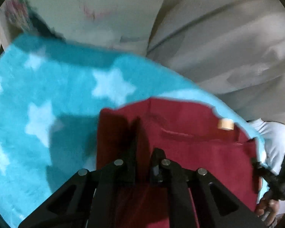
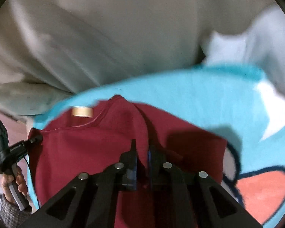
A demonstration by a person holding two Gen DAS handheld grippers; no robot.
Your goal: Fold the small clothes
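A turquoise star-print blanket (image 1: 47, 95) covers the surface. Nearest, the left gripper (image 1: 142, 142) pinches a raised fold of the maroon shirt (image 1: 199, 148) — the right gripper (image 2: 141, 148) likewise, jaws pressed on a ridge of cloth. Beyond, its tan neck label (image 2: 82, 112); farther, pale grey sheets (image 2: 104, 38).

One maroon garment (image 1: 190, 152) is showing, bearing one tan label (image 1: 226, 124); one star-printed blue blanket (image 1: 47, 95) is lying beneath. Two grippers (image 1: 144, 138) (image 2: 142, 148) are appearing, and perhaps one pale pillow (image 2: 237, 43).
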